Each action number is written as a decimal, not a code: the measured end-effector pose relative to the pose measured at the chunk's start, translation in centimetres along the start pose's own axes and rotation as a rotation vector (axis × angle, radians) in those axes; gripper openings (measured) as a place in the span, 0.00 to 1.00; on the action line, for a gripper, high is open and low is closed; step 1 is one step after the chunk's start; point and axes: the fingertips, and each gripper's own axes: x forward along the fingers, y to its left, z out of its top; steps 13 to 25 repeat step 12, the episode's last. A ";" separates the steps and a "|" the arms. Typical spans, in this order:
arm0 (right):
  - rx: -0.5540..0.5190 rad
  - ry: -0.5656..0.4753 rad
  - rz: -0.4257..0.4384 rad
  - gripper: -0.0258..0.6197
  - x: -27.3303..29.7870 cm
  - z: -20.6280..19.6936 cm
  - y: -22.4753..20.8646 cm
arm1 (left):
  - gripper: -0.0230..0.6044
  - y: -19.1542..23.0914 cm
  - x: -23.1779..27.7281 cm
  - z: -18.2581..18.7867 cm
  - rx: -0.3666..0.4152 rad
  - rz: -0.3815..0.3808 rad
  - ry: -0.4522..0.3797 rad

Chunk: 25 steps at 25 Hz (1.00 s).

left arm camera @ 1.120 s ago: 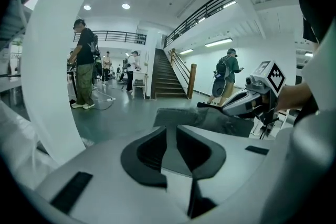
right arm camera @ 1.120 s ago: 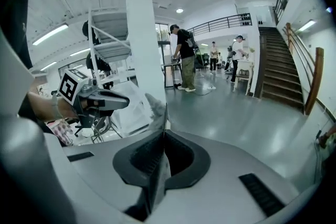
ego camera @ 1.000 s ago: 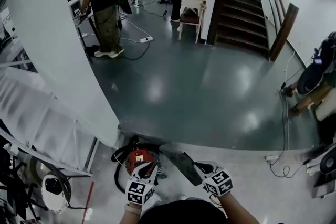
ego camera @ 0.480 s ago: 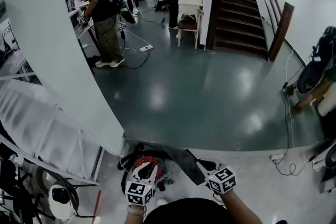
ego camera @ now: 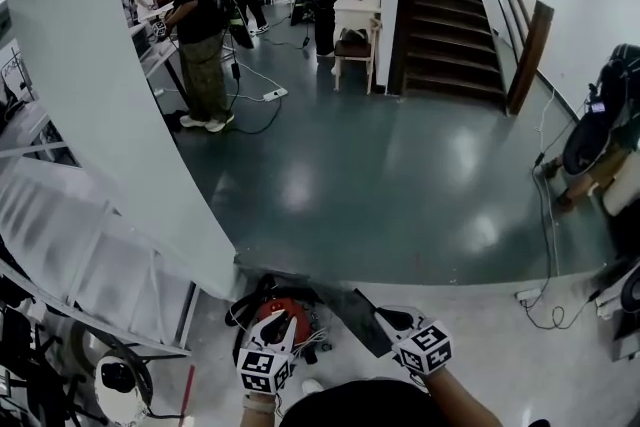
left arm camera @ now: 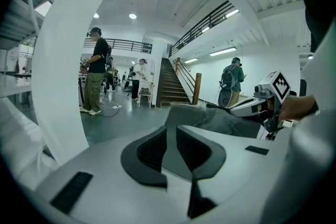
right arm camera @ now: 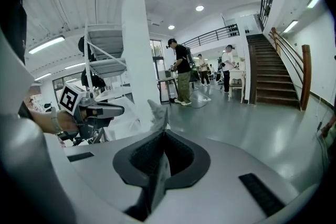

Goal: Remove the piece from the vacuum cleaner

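Observation:
The red vacuum cleaner [ego camera: 283,313] lies on the floor at the foot of a white pillar, ringed by its black hose. A dark grey flat piece [ego camera: 350,315] hangs just to its right, held between both grippers. My left gripper [ego camera: 283,325] is over the vacuum and shut on one end of the piece [left arm camera: 210,120], which runs between its pads. My right gripper [ego camera: 385,320] is shut on the other end; there the piece [right arm camera: 156,162] shows edge-on between the pads. Each gripper appears in the other's view: the right gripper [left arm camera: 262,105] and the left gripper [right arm camera: 92,110].
The white pillar [ego camera: 120,115] rises close on the left, with a metal rack and a white round machine [ego camera: 115,380] beside it. A power strip and cables [ego camera: 530,297] lie on the right. People stand at tables far back, next to a staircase [ego camera: 450,5].
Both grippers have risen a little with the grey piece still between them. The vacuum stays on the floor.

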 end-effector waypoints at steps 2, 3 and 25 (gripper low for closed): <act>0.000 -0.006 -0.004 0.09 -0.4 -0.2 0.2 | 0.15 -0.2 -0.2 -0.3 -0.002 -0.006 0.003; 0.001 -0.006 -0.008 0.09 -0.7 -0.3 0.3 | 0.15 -0.4 -0.4 -0.4 -0.003 -0.009 0.005; 0.012 0.007 -0.039 0.09 -2.9 -1.8 0.3 | 0.15 -2.2 -1.8 -1.5 0.003 -0.025 0.028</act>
